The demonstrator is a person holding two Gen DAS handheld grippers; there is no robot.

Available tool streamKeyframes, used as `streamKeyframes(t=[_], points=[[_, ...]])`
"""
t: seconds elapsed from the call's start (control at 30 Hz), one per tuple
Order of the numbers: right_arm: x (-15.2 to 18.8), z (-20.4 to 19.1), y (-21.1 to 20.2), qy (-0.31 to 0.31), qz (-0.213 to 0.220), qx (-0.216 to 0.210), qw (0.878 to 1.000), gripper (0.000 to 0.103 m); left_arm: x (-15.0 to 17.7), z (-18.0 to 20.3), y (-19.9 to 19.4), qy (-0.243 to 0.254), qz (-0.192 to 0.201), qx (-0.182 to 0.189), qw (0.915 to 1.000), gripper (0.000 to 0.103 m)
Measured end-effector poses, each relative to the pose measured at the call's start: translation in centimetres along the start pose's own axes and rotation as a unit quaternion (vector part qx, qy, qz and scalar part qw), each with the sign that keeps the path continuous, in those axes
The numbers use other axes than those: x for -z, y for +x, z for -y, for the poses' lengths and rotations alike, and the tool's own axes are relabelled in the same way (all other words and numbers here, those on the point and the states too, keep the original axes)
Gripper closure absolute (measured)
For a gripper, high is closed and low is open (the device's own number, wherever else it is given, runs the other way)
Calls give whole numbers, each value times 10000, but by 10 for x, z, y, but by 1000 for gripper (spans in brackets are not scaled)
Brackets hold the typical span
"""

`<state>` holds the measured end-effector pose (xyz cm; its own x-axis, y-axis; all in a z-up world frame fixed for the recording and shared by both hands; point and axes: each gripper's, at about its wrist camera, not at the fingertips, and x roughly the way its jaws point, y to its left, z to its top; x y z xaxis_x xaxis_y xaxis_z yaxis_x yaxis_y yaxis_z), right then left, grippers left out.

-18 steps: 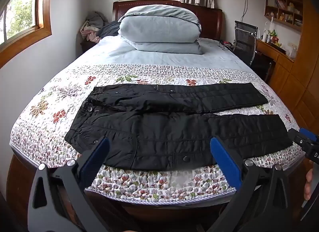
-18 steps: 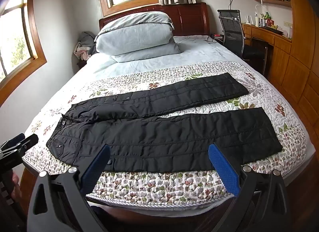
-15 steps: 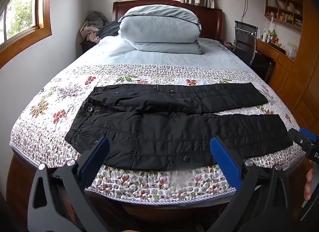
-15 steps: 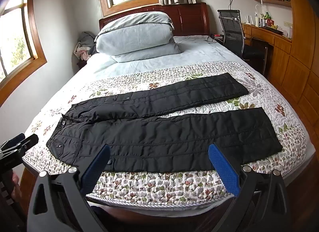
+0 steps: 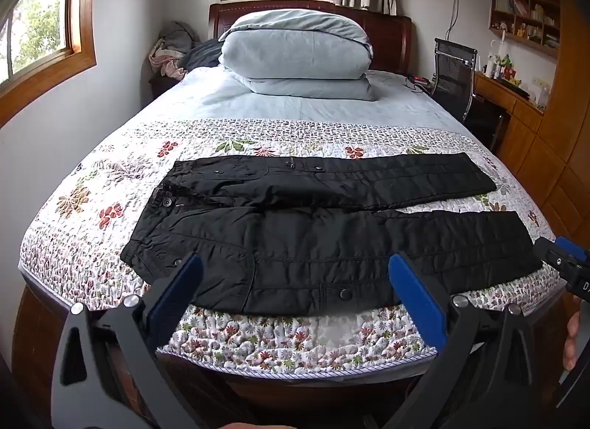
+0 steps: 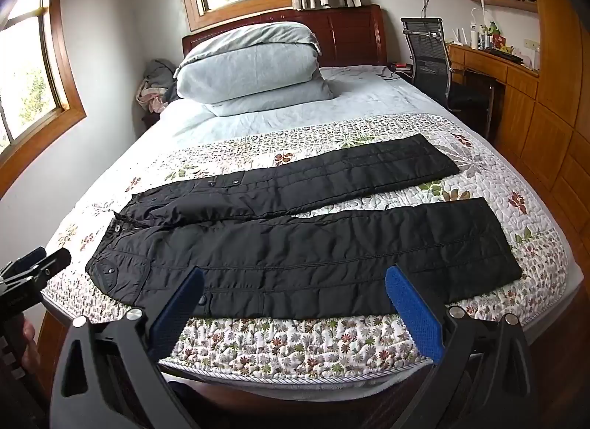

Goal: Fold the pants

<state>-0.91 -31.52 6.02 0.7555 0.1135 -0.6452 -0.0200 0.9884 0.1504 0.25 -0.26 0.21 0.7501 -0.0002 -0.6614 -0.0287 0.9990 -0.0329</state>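
Observation:
Black padded pants (image 5: 313, 237) lie flat across the foot of the bed, waist to the left, both legs spread apart and pointing right; they also show in the right wrist view (image 6: 302, 244). My left gripper (image 5: 295, 274) is open and empty, held off the bed's near edge, in front of the near leg. My right gripper (image 6: 293, 289) is open and empty, also off the near edge. The right gripper shows at the right edge of the left wrist view (image 5: 568, 263). The left gripper shows at the left edge of the right wrist view (image 6: 33, 270).
The bed has a floral quilt (image 5: 92, 208) and a wooden frame. A folded grey duvet and pillow (image 5: 295, 53) sit at the headboard. A pile of clothes (image 5: 169, 53) lies at the back left. A black chair (image 5: 453, 75) and wooden desk (image 6: 494, 64) stand to the right.

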Motion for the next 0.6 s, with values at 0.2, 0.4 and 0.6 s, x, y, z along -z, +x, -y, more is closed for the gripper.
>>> streamKeyframes(t=[0.2, 0.4, 0.6], points=[[-1, -1, 2, 2, 5, -6, 10000, 3, 4, -1, 0, 12, -8, 2, 10000, 3], [0, 1, 0, 6, 4, 3, 10000, 3, 4, -3, 1, 24, -13, 2, 10000, 3], [0, 0, 0, 9, 4, 5, 10000, 3, 4, -2, 1, 29, -15, 2, 10000, 3]])
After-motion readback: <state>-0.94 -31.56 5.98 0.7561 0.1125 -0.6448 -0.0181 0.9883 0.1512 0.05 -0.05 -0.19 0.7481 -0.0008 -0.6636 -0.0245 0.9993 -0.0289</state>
